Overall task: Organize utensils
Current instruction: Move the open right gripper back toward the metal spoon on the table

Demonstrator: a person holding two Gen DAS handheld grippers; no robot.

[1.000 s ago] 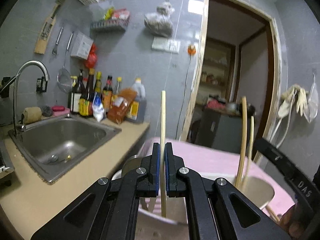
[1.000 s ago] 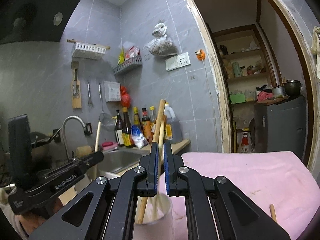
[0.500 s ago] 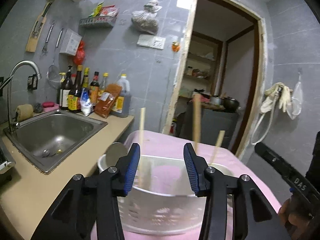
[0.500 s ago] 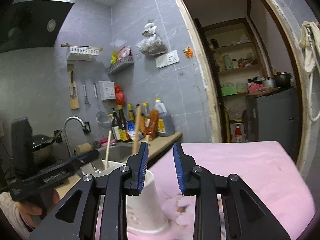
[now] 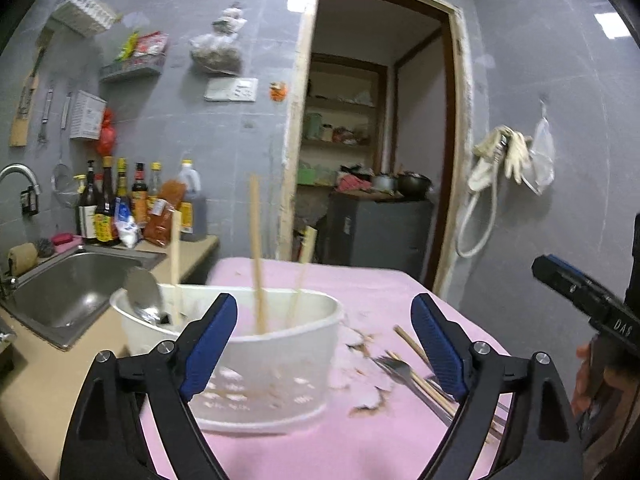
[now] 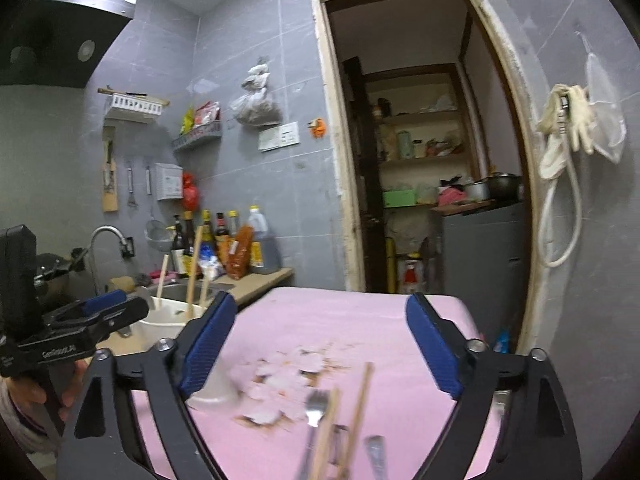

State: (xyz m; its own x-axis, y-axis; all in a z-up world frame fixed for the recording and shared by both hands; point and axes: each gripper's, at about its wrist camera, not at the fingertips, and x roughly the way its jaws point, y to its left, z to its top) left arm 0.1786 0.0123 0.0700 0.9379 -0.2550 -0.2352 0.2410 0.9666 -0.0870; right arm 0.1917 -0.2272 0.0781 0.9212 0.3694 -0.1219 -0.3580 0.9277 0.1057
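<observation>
Both tongs have pulled back from the white holder [image 5: 256,360] and their jaws have just been opening: the left tongs [image 5: 324,344] and right tongs [image 6: 320,344] stand wide, gripping nothing. Chopsticks [image 5: 256,256] now stand loose in the holder on the pink tabletop [image 6: 360,320]. A fork [image 6: 316,404] and more chopsticks [image 6: 358,408] lie beside it.

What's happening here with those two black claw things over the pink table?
A person is sorting utensils with a handheld claw in each hand. The left claw and right claw have just been opening, and nothing is between their jaws. Three chopsticks and a spoon stand in the white holder. A fork and more chopsticks lie loose on the pink cloth, not yet put away.
</observation>
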